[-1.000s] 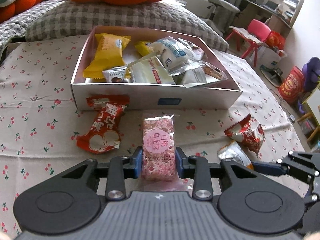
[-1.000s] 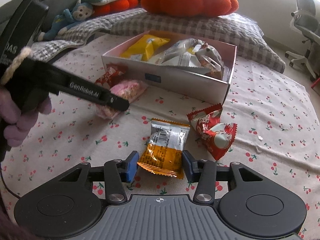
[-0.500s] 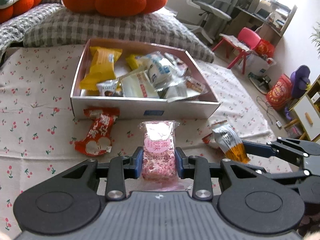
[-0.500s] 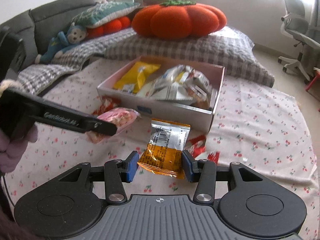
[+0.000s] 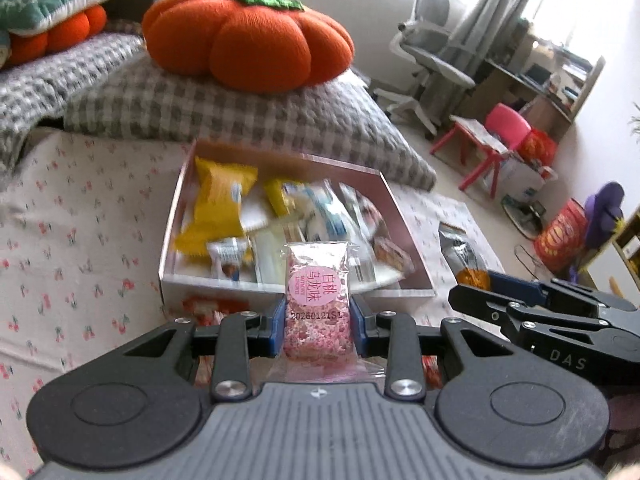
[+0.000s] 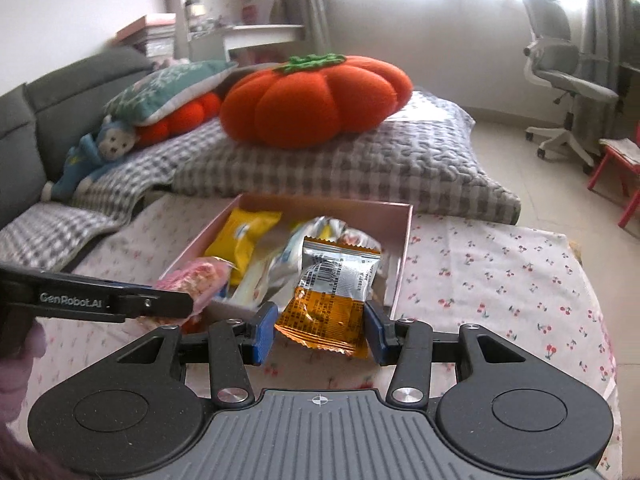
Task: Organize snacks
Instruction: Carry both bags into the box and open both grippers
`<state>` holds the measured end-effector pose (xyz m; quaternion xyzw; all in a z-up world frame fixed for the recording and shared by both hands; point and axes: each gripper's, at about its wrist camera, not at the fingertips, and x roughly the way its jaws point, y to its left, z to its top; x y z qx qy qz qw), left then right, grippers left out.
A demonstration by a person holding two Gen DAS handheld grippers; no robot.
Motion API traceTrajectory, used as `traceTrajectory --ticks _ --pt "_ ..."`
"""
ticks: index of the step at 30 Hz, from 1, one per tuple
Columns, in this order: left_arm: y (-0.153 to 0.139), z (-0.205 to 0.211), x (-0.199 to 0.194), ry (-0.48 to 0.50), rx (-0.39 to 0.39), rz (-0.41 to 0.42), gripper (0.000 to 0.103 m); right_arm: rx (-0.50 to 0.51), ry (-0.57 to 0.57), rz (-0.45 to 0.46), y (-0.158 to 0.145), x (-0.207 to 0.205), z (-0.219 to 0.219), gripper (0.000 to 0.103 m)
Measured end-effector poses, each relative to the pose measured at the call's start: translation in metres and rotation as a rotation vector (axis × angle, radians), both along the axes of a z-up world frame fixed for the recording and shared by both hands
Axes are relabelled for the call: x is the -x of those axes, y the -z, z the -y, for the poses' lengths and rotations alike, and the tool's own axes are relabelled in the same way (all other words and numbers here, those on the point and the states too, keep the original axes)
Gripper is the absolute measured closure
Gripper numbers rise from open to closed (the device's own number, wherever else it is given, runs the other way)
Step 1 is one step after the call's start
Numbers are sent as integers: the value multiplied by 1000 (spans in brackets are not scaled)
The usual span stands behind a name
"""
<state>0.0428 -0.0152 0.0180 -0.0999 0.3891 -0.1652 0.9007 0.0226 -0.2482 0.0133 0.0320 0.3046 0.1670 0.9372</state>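
Cherry-print cloth (image 6: 500, 276) covers the surface on which the pink box (image 5: 404, 232) of snacks sits, a pumpkin cushion (image 6: 316, 100) lying beyond it. Both packets have been lifted off the cloth within the last second and carried toward the box. The pink rice-cake packet (image 5: 318, 300) is pinched in the left gripper (image 5: 318, 320) at the box's near wall; the orange-and-silver packet (image 6: 332, 296) is clamped in the right gripper (image 6: 320, 330) near the right corner. Release over the box is judged to come next.
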Motion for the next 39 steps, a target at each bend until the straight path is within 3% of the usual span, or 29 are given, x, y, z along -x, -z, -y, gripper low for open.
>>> traceTrajectory --ticks 11,30,39 --pt "11 4 -38 -116 -79 69 73 -57 110 -37 4 -47 3 58" --pt "39 11 -79 -183 -40 78 75 -221 181 -87 29 -125 6 57" --pt "41 13 -82 -186 -45 85 74 -233 201 -112 41 -137 7 55"
